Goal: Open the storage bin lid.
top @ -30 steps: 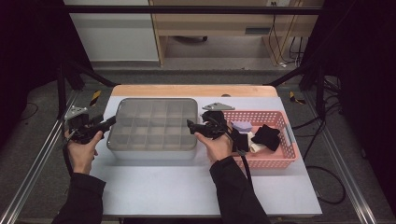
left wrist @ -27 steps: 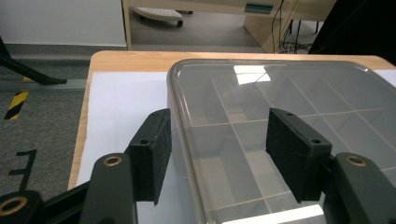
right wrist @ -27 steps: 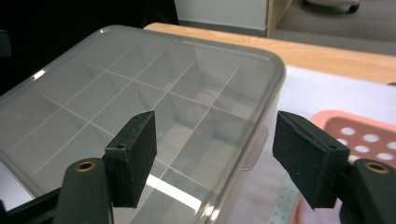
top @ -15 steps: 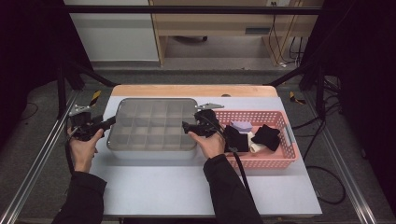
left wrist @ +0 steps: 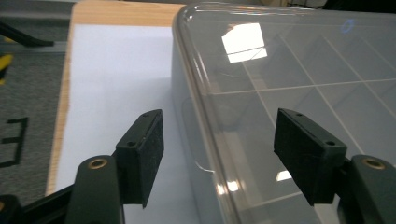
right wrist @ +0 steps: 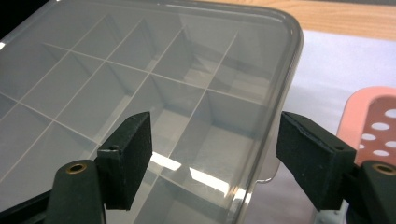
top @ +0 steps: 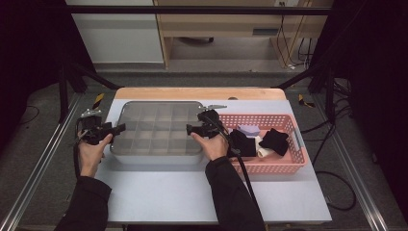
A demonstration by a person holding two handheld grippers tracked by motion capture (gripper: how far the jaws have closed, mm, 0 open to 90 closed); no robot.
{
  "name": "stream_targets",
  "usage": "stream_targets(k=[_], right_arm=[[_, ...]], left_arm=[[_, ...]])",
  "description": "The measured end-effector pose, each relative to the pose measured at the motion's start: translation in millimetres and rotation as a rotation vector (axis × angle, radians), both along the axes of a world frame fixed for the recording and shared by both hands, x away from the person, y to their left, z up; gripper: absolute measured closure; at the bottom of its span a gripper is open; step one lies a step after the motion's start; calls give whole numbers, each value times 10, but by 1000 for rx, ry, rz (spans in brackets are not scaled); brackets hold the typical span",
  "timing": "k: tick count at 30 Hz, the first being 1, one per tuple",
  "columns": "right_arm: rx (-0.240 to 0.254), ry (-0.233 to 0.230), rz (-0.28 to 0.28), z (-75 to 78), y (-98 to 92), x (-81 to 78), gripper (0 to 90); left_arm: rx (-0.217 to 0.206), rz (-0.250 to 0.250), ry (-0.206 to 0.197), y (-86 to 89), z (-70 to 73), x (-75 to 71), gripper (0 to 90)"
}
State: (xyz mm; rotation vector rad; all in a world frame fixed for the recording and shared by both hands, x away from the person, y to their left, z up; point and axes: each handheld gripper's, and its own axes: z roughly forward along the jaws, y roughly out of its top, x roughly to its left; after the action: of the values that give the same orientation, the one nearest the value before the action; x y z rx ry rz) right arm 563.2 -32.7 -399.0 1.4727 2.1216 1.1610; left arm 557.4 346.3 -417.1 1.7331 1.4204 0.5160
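A clear plastic organiser box (top: pixel 156 132) with several empty compartments lies in the middle of the white table. My left gripper (top: pixel 118 128) is at its left end and my right gripper (top: pixel 190 129) at its right end, both pointing inward. In the left gripper view the jaws (left wrist: pixel 219 154) stand wide apart and have just been opening; the box's rounded rim (left wrist: pixel 201 135) runs between them untouched. In the right gripper view the open jaws (right wrist: pixel 212 158) straddle the box's right rim (right wrist: pixel 275 130), and the pads do not touch it.
A pink perforated basket (top: pixel 288 161) sits just right of the box, holding black cloth pieces (top: pixel 274 139), a lavender piece (top: pixel 248 130) and a white one (top: pixel 262 151). A wooden strip (top: pixel 192 93) borders the table's far edge. Metal frame rails run along both sides.
Both hands have moved inward and slightly down toward the box ends. The right gripper has slid left from the basket side over the box's right rim.
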Motion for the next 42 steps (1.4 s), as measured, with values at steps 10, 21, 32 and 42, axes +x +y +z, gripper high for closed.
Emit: stream_targets(k=[10,21,32,42], right_arm=[[-24,34,-39,-65,-13,51,238],[8,106,-36,-106,-16,112,247],[-11,102,-47,-113,10,119,241],[60,149,-80,-157,55,194,208]], left_arm=[[-23,-44,31,-43,-10,14,291],[-29,-60,63,-86,-22,46,206],[-40,-53,82,-111,-18,52,184],[-56,-56,84,-76,-26,62,213]])
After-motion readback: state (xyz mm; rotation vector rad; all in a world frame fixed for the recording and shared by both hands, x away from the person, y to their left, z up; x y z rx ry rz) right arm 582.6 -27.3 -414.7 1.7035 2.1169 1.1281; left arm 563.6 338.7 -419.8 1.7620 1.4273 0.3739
